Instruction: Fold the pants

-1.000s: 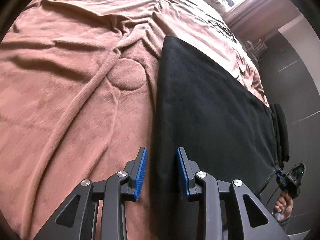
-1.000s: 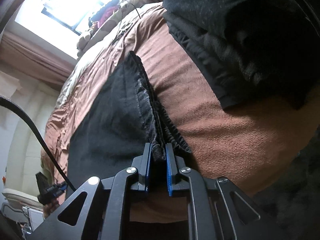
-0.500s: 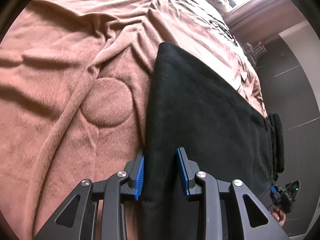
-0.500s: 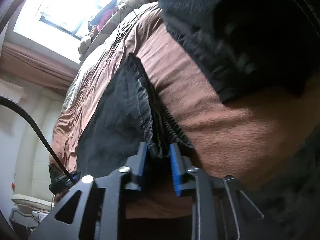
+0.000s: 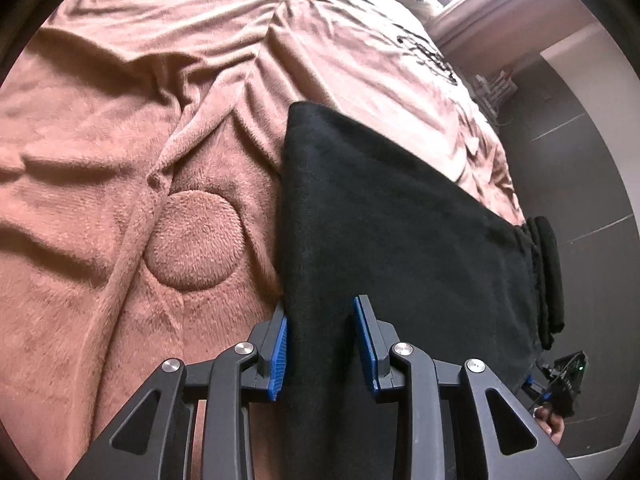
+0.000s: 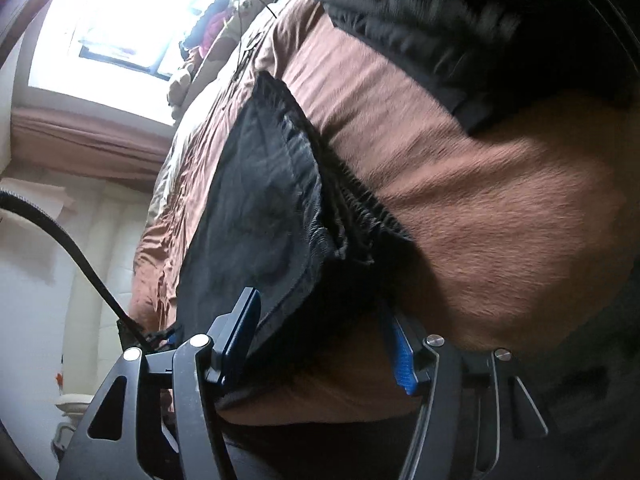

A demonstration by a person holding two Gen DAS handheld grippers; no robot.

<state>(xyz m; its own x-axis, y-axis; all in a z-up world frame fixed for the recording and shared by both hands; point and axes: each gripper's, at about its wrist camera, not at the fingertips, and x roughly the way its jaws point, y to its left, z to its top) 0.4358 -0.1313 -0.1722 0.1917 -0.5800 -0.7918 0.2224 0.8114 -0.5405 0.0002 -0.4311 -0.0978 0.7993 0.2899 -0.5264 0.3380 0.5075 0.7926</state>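
Black pants (image 5: pixel 400 220) lie flat and folded lengthwise on a brown fleece blanket (image 5: pixel 120 200). My left gripper (image 5: pixel 320 308) stands open at the leg end. The pants' long edge runs between its blue pads, which do not press it. In the right wrist view the elastic waistband (image 6: pixel 352 208) rests at the bed's edge. My right gripper (image 6: pixel 320 308) is opening, its jaws wide apart. The waistband corner sags between them, and neither pad presses it.
A pile of folded dark garments (image 6: pixel 460 20) sits on the blanket beyond the waistband. A bright window (image 6: pixel 120 20) with clutter lies past the bed. Grey floor (image 5: pixel 580 160) borders the bed, and a hand (image 5: pixel 550 420) shows there. A black cable (image 6: pixel 60 236) hangs at left.
The right jaws let go of the waistband and spread wide; the waistband dropped toward the bed. The left gripper slid sideways until the pants' edge lay between its fingers.
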